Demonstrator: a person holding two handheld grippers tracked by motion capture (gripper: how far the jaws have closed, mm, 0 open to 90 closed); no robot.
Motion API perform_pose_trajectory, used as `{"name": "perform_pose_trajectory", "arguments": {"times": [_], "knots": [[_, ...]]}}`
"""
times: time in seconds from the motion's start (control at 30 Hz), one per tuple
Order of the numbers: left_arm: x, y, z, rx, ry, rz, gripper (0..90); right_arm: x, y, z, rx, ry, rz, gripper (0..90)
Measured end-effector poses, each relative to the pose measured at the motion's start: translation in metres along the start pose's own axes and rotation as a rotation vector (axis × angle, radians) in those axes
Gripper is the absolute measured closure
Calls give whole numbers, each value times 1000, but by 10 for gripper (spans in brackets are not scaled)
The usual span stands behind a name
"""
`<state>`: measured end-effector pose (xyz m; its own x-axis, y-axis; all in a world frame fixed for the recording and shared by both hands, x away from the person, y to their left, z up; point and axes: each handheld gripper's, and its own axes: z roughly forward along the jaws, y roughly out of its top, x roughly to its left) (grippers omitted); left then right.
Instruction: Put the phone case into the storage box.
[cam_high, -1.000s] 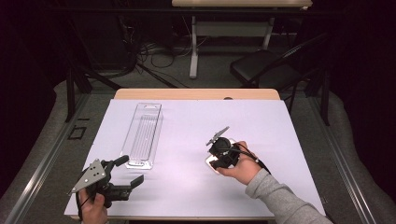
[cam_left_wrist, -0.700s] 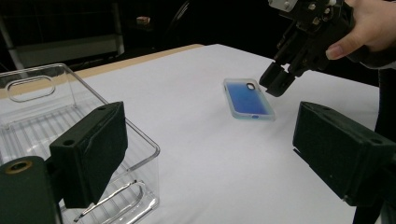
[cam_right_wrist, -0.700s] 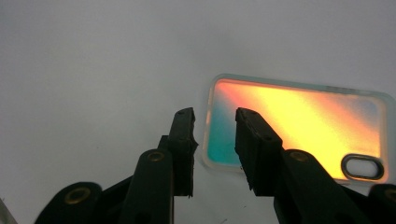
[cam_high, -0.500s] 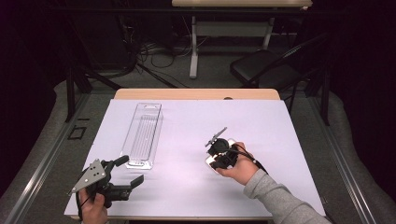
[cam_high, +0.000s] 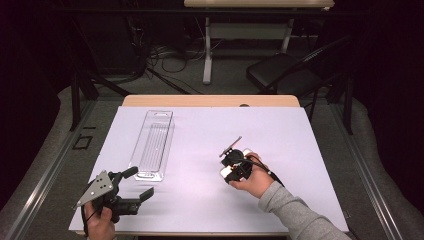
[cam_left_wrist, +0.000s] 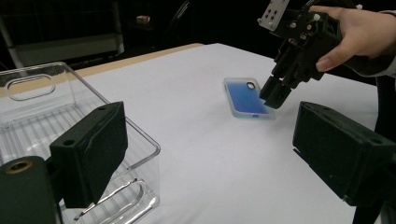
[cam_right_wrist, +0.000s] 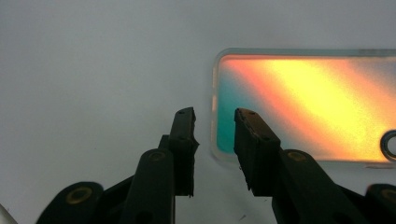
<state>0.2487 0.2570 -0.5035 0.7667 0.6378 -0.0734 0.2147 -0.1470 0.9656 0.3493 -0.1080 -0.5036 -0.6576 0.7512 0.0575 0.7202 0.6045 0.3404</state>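
An iridescent phone case (cam_left_wrist: 247, 99) lies flat on the white table cover; it glows orange and teal in the right gripper view (cam_right_wrist: 303, 102). My right gripper (cam_high: 235, 167) points down over the case's near end (cam_left_wrist: 275, 95). Its jaws have just been opening a little and stand narrowly apart (cam_right_wrist: 214, 135). They straddle the case's corner edge without pressing on it. My left gripper (cam_high: 139, 183) rests open near the table's front left, jaws wide with nothing between them (cam_left_wrist: 210, 135).
A clear plastic tray (cam_high: 152, 142) lies lengthwise on the left half of the table, right beside my left gripper's jaw (cam_left_wrist: 32, 107). Beyond the far table edge (cam_high: 210, 101) stand a dark chair (cam_high: 285, 75) and cables on the floor.
The right hand has edged slightly toward the near side over the phone case. The left hand and gripper have stayed where they were.
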Motion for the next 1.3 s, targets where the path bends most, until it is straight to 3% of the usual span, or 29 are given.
{"name": "perform_pose_trajectory", "arguments": {"times": [0.3, 0.33, 0.37, 0.6, 1.13, 1.3], "knots": [[0, 0, 0, 3, 0, 0, 105, 0, 2, 5, 12, -5, 5, 727], [0, 0, 0, 3, 0, 0, 106, 0, 1, 7, -7, -4, 1, 730], [0, 0, 0, 4, 0, 1, 106, 1, 2, 7, 17, -4, 6, 738], [1, -1, 0, 1, -3, 0, 106, 0, 0, 14, 27, -3, 10, 769], [1, -1, 0, 3, -4, -1, 106, 2, -2, 23, 15, -13, 20, 806], [1, -1, 0, 2, -3, -2, 106, 2, -1, 23, 37, -24, 12, 811]]}}
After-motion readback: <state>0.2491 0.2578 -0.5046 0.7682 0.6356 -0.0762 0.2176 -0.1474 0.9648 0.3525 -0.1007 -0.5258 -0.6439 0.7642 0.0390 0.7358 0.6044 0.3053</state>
